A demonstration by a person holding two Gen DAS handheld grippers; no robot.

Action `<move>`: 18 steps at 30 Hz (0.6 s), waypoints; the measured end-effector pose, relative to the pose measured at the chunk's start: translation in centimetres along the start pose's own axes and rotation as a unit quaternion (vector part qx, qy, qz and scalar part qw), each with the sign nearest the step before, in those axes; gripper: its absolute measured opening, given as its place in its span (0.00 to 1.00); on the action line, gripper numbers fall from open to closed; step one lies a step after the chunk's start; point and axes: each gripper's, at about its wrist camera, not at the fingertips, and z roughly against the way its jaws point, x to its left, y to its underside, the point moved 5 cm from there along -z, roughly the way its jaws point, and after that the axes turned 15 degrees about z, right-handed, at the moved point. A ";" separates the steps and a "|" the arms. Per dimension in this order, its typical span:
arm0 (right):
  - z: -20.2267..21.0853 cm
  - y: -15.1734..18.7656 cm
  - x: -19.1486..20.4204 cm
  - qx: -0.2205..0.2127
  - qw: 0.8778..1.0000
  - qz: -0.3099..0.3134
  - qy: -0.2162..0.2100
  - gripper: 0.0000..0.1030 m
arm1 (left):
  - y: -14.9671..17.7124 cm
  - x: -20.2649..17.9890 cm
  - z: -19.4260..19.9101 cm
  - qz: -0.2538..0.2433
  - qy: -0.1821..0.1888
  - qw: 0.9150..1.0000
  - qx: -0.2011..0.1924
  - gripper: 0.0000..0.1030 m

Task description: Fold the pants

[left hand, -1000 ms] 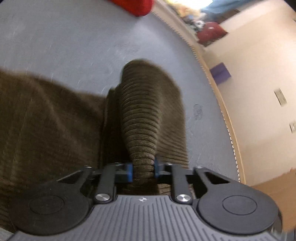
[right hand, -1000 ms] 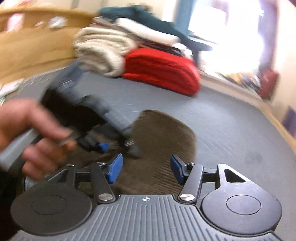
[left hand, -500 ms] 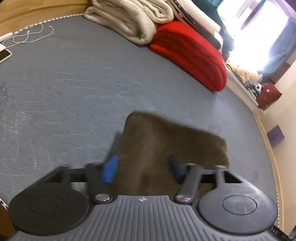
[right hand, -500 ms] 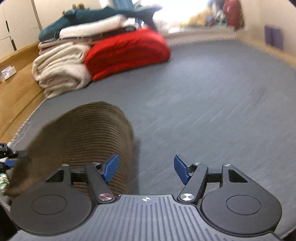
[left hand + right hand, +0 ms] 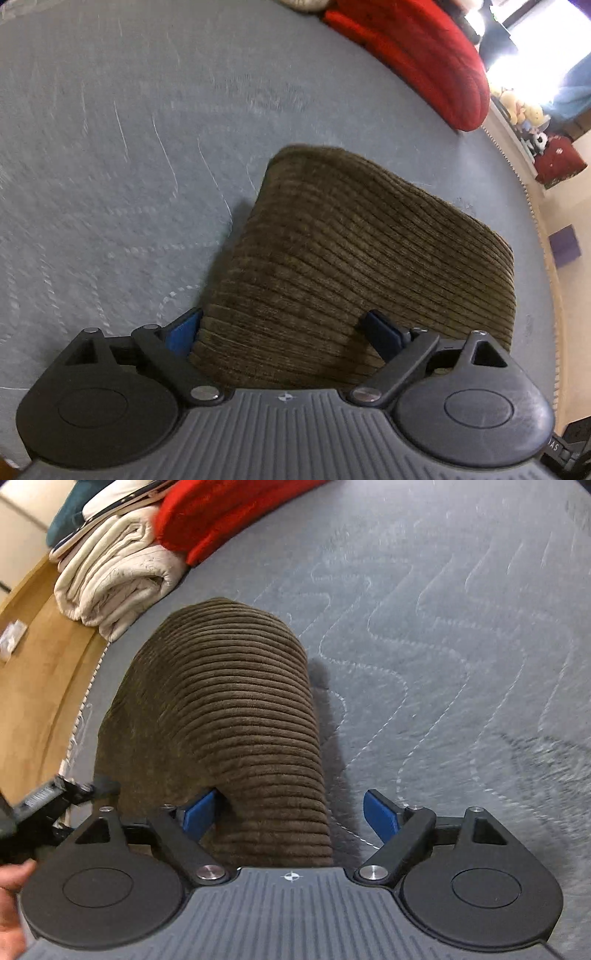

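Left wrist view. The left gripper (image 5: 284, 328) points steeply down at folded brown corduroy pants (image 5: 362, 258) lying on a grey quilted mattress (image 5: 122, 147). Its jaws are opening and stand wide; one blue pad (image 5: 184, 330) sits at the near left edge of the fabric, the other pad (image 5: 382, 334) over the cloth, neither pressing on it. The pants' ribs run across the frame, the far edge rounded. Beyond them, at upper right, lies a folded red blanket (image 5: 424, 55). Past the mattress edge, soft toys (image 5: 524, 110) and a small purple block (image 5: 564, 245) appear, partly washed out by window glare.
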 end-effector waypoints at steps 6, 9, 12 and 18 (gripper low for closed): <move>-2.0 0.6 0.8 0.027 0.998 -0.001 -0.058 0.83 | 0.7 -0.7 -2.3 -0.022 0.027 0.999 0.031 0.93; -2.3 1.0 1.4 0.038 0.997 0.030 -0.060 0.73 | 2.1 -2.1 -3.0 -0.066 0.025 0.996 0.045 0.86; -1.1 0.3 1.8 0.016 0.997 0.058 -0.053 0.43 | 2.4 -3.2 -2.7 -0.072 0.025 0.996 0.034 0.72; 5.4 -2.0 1.2 -0.079 0.994 0.076 -0.003 0.38 | 4.9 -7.9 -3.5 -0.083 0.097 0.990 0.061 0.48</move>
